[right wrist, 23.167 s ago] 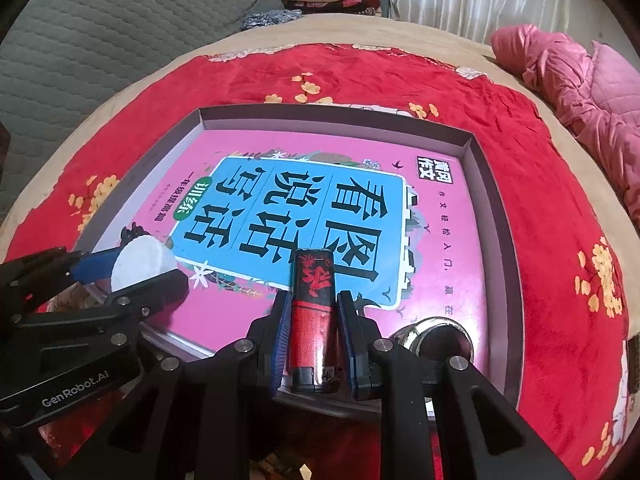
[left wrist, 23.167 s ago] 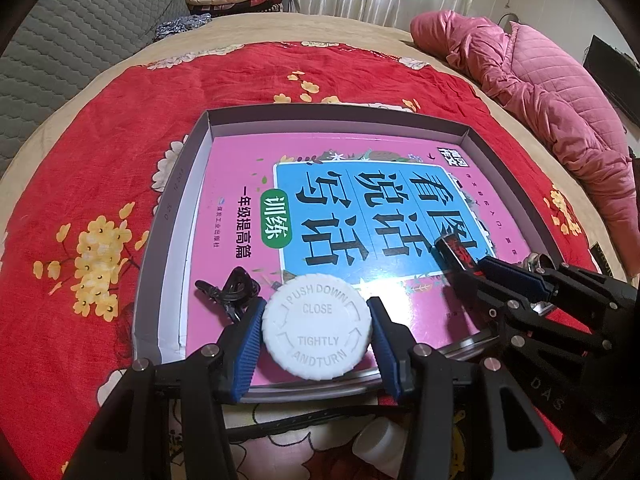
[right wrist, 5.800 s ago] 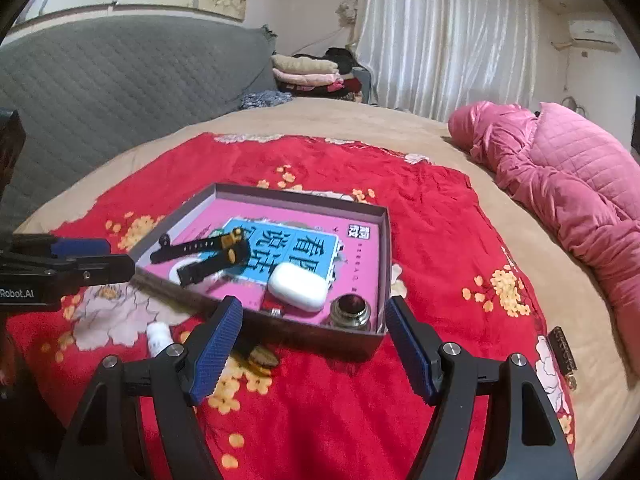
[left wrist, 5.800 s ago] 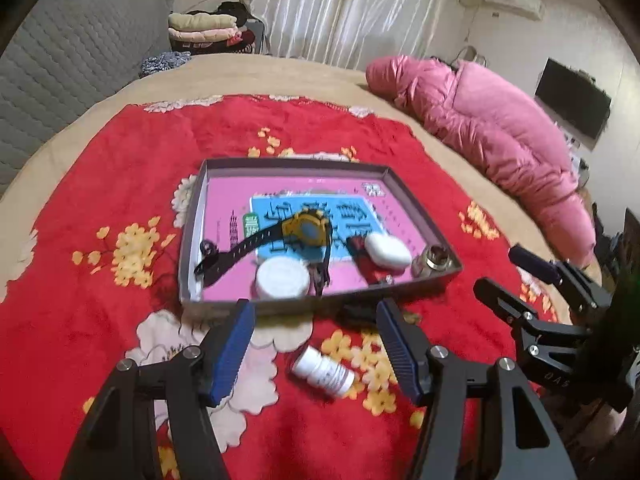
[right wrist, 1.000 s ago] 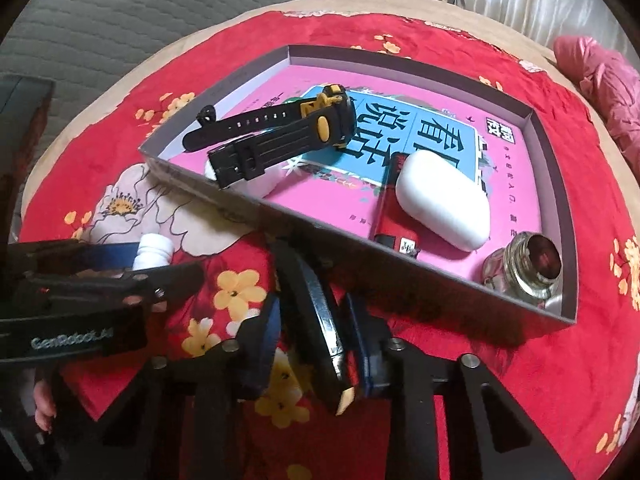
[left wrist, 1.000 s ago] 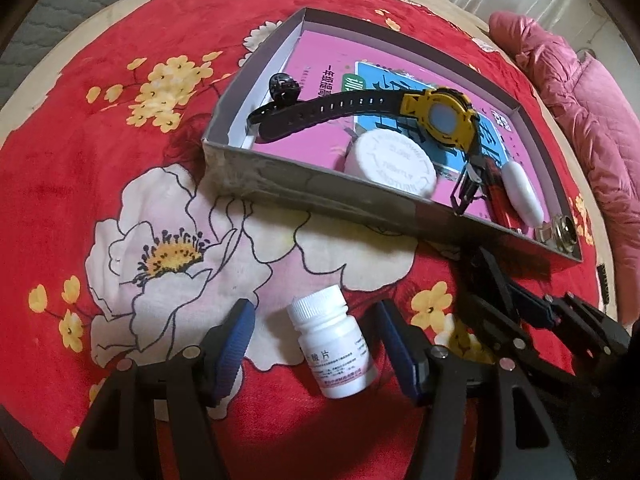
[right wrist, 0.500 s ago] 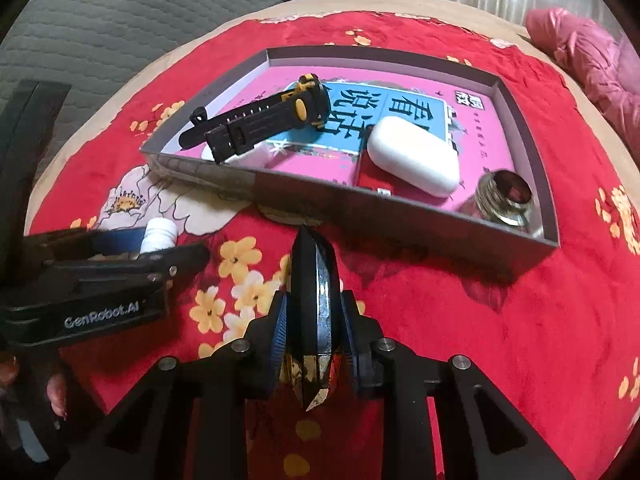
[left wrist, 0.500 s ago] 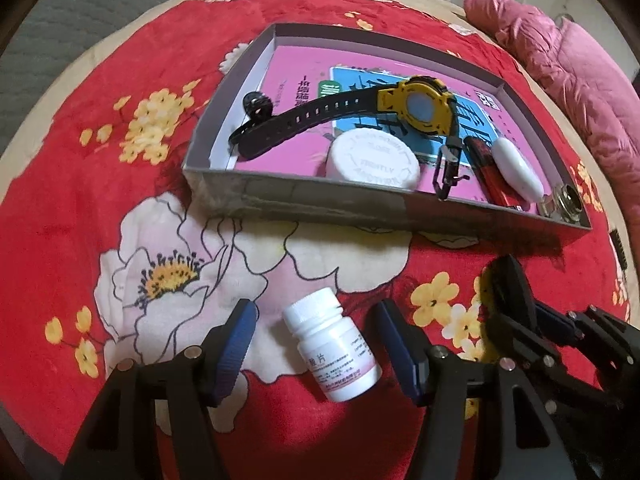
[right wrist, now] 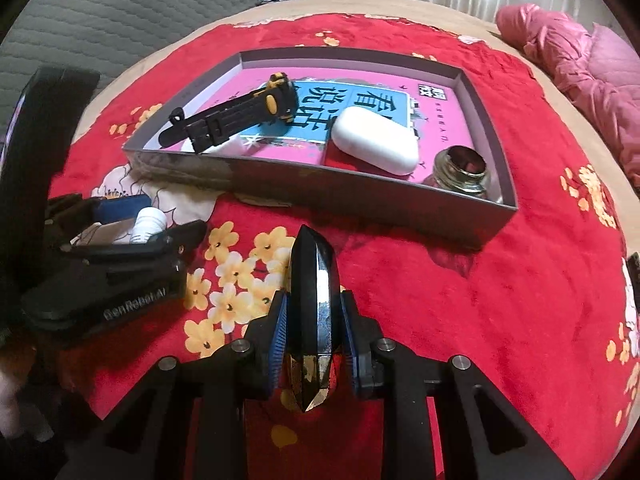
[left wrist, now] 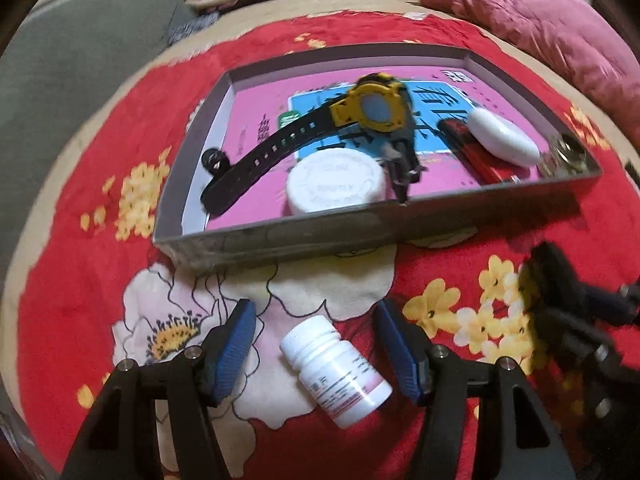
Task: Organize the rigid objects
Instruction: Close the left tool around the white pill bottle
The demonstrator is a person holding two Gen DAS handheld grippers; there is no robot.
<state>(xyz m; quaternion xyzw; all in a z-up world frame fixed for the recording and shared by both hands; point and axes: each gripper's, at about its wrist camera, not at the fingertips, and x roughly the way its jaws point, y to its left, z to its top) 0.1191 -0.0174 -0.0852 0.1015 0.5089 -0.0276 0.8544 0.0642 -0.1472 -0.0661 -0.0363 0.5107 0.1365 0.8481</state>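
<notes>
A white pill bottle (left wrist: 336, 372) lies on its side on the red flowered blanket, between the fingers of my left gripper (left wrist: 318, 348), which stands open with its pads clear of the bottle. My right gripper (right wrist: 314, 318) is shut on a black faceted object (right wrist: 314, 272) with gold flecks, held upright just in front of the grey box (right wrist: 360, 196). The same box (left wrist: 320, 236) holds a yellow-and-black watch (left wrist: 372, 108), a white cap (left wrist: 338, 186), a red lighter (left wrist: 476, 152), a white case (right wrist: 374, 140) and a small metal-necked jar (right wrist: 462, 168).
My left gripper (right wrist: 132, 232) shows at the left of the right wrist view with the bottle (right wrist: 148, 220) between its fingers. A pink quilted jacket (left wrist: 560, 28) lies at the back right. A grey headboard (right wrist: 120, 12) and folded clothes are behind the bed.
The black object, tilted between my right jaws a second ago, now stands upright and clamped. My left gripper has rolled and shifted around the bottle, still open.
</notes>
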